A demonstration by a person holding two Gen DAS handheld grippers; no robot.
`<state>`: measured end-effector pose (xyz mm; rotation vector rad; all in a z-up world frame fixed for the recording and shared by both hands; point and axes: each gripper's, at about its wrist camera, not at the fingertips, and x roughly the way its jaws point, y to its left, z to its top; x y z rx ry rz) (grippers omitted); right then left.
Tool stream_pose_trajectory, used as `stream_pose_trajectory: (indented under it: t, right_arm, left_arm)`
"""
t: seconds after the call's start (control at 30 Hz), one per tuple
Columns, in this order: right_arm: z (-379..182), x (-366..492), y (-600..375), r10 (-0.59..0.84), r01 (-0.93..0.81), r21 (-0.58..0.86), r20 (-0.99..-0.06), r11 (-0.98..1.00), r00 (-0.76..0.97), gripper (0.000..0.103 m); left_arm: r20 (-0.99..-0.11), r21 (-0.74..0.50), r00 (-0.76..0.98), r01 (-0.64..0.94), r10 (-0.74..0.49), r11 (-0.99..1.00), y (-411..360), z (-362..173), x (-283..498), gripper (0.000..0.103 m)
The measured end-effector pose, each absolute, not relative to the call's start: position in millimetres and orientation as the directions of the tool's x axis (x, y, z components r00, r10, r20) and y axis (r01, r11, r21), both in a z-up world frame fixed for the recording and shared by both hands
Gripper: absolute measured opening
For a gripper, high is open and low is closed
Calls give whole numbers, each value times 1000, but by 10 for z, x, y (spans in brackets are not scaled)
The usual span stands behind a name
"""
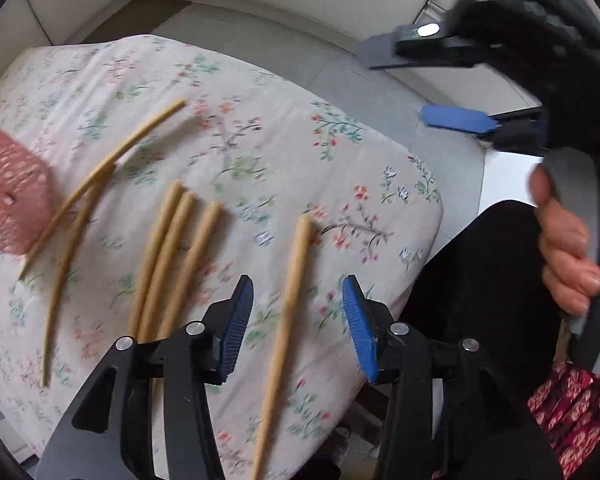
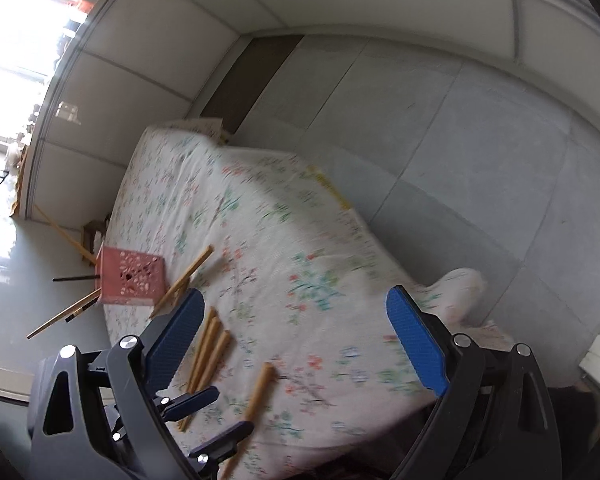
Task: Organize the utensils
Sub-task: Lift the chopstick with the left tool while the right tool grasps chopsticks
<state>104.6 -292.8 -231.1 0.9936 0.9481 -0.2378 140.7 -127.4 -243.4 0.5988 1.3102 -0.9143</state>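
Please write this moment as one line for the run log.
left tool: open, over single chopstick | right tool: open, empty | pink holder: on its side

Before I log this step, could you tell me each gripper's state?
Left gripper: open, holding nothing, a chopstick lying between its fingers.
Right gripper: open, empty.

**No words to read**

There are no letters, numbers, brand names or signs to read anywhere. The cloth (image 1: 228, 148) has only a flower pattern, and the pink basket (image 2: 132, 276) has only small holes.
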Motion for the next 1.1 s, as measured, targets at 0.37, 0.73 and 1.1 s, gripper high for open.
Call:
stream_pose_trajectory:
  t: [0.37,0.73,1.1]
  right_arm:
    - [-2306,1238,-2875,264,553,587,-789,591,555,90]
    - [-2563,2123,-2137,317,632,599,-799,491,511,90]
    - [-2562,2781,-1781,254,731,507,-862,457,439,30]
  left_arm:
    - [-978,-65,64,812,-199,580,-1138,-2588,1424,6]
    - [-888,-139,221,708,-404,692,-181,-1810,1394,6]
    - [-775,-207,361,631,-519,747,407,-1357,1387,6]
